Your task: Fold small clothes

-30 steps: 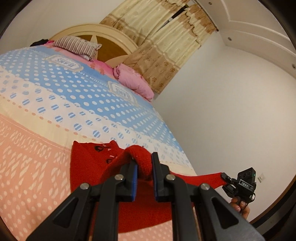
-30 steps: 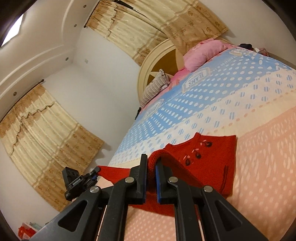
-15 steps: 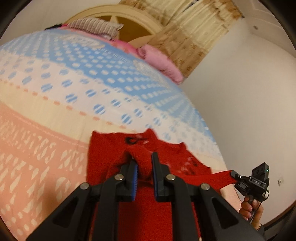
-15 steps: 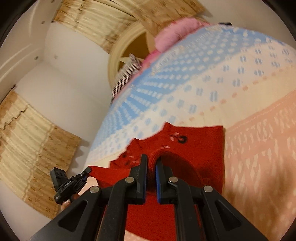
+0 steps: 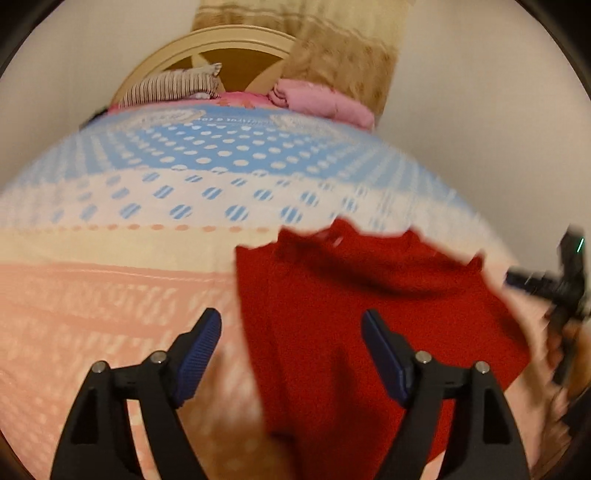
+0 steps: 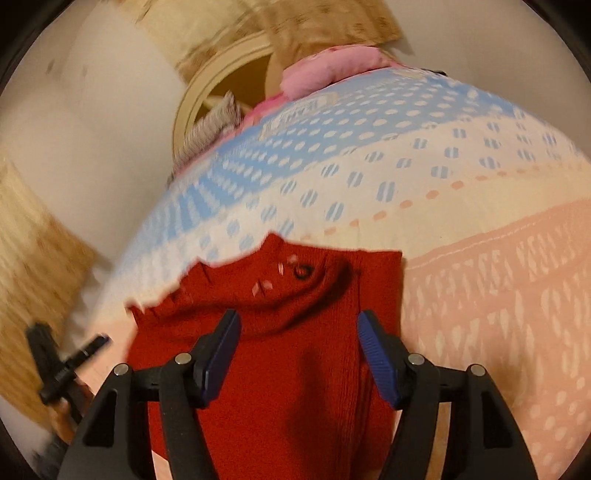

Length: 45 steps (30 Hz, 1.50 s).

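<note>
Red knit garment, plain, with one dark button and small pale stitch marks near its top edge. Bedspread in bands: blue with white dots at the far end, then white with blue-striped dots, a cream strip edged by a row of orange dashes, then salmon pink with white flecks. Pillow striped brown and white. Bundle plain pink. Headboard cream rim, brown panel. Curtain tan with darker motifs. Walls off-white. Gripper frames black, pads blue.

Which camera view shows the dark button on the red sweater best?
The right wrist view: the dark button sits clearly on the red sweater near its collar. The left wrist view is blurred there; no button can be made out.
</note>
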Motion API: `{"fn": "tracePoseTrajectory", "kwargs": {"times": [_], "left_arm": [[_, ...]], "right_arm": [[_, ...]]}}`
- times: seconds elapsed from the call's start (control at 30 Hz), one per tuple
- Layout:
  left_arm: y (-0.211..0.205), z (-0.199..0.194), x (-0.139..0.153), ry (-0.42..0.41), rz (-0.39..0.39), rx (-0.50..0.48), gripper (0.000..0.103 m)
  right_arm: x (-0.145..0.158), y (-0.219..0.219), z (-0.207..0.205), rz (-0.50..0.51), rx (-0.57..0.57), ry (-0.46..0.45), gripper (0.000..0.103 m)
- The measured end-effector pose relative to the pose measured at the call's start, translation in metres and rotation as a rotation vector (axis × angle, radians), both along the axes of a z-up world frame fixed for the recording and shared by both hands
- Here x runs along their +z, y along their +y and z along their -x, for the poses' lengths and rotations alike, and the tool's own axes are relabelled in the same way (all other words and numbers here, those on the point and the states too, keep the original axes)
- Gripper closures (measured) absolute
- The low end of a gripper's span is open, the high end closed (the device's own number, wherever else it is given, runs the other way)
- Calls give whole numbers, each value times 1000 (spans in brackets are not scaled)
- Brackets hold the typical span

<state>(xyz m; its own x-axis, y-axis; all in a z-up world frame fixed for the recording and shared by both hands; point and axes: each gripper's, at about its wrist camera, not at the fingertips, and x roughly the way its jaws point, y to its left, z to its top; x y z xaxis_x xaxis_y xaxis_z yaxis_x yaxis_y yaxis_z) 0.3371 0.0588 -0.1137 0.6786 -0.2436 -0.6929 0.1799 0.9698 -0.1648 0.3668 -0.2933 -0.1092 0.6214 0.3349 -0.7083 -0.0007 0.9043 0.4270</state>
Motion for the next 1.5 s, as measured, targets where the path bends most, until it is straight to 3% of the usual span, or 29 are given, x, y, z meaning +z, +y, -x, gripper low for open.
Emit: {"fn": "tracePoseTrajectory", "kwargs": {"times": [0.07, 0.13, 0.53, 0.7, 0.9, 1.0, 1.07, 1.13, 1.3, 1.47, 1.5], "left_arm": [[4, 1, -6, 14, 5, 22, 22], [11, 0, -10, 31, 67, 48, 22], [24, 36, -23, 45, 119, 80, 22], [21, 53, -26, 28, 79, 87, 22], [11, 53, -32, 38, 18, 105, 22], [6, 47, -40, 50, -45, 133, 13], [9, 44, -44, 69, -26, 148, 13], [12, 41, -44, 76, -18, 154, 10], [16, 36, -48, 96, 5, 183, 3], [20, 36, -49, 104, 31, 190, 3], [21, 37, -49, 102, 37, 191, 3]], "right_arm": [[-4, 13, 0, 66, 36, 6, 37], [-9, 20, 1, 93, 45, 13, 37], [-22, -20, 50, 42, -20, 49, 37], [-17, -17, 82, 55, 26, 24, 38], [2, 23, 103, 125, 165, -83, 39], [-17, 42, 95, 138, 216, -23, 39], [-29, 46, 87, 175, 176, 36, 40], [-22, 53, 89, 155, 162, 13, 40], [-11, 98, 70, 161, 263, -15, 39], [-45, 128, 20, 241, 250, 103, 39], [-48, 128, 14, 251, 235, 81, 39]]}}
